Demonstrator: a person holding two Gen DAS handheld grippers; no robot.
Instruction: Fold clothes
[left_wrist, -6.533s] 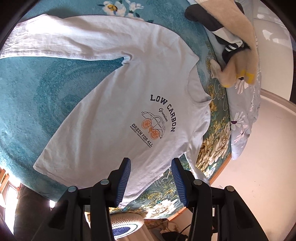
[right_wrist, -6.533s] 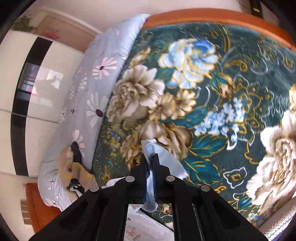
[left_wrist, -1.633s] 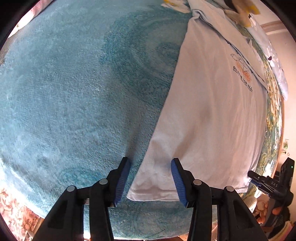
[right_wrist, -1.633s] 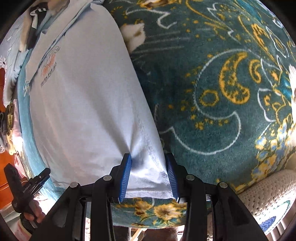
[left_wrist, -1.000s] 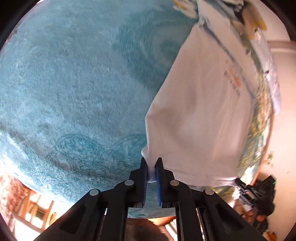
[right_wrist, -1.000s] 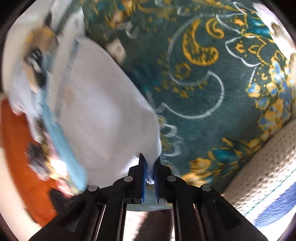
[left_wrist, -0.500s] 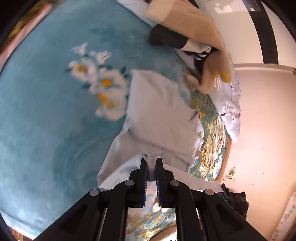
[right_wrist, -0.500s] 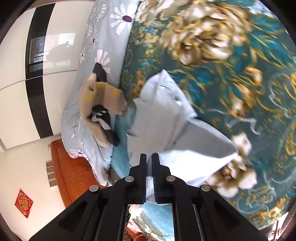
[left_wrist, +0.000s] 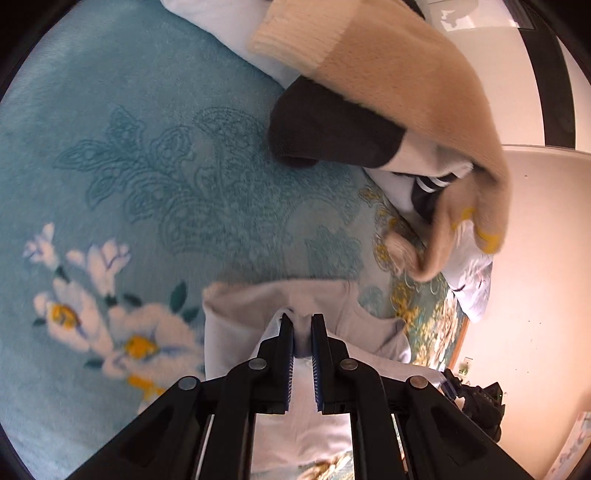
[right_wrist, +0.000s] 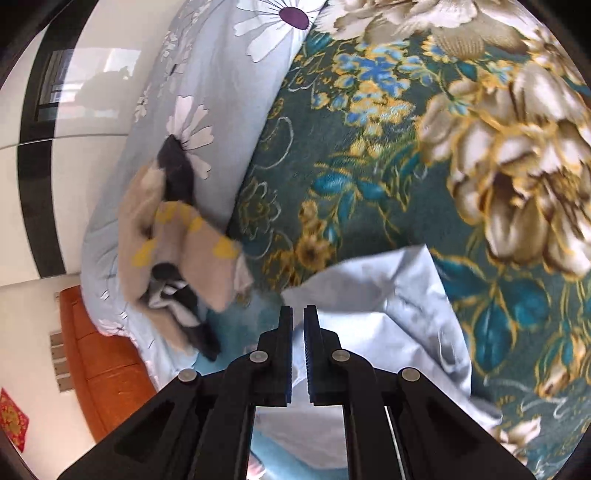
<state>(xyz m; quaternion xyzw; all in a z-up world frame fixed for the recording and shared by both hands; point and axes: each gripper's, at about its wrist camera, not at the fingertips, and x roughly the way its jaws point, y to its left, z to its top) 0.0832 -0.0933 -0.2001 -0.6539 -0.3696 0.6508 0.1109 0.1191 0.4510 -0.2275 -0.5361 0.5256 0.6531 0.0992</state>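
Pale blue cotton: we have the T-shirt (left_wrist: 295, 325) pinched at its hem; it lies on the bed, part doubled over itself, on the near side of the tan sweater (left_wrist: 406, 96).
Left view, grip: our left hand-held gripper (left_wrist: 302, 326) is nearly closed, with a tuft of shirt fabric clamped between the blue pads.
Left view, surroundings: the teal blanket (left_wrist: 147, 166) spreads between the shirt and the tan sweater, which rests on the pillow (left_wrist: 229, 22).
Right view, grip: our right hand-held gripper (right_wrist: 298, 317) shows a narrow gap; we judge it holds T-shirt (right_wrist: 388, 295) fabric low between the pads, though the tips look bare.
Right view, surroundings: the tan sweater (right_wrist: 177, 258) sits just to one side of the shirt's edge.
Doing it well: we should keep both hem corners level and taut, lay them short of the tan sweater onto the shoulders, and release together.
Risk: a loose right pinch could drop one corner and skew the fold.
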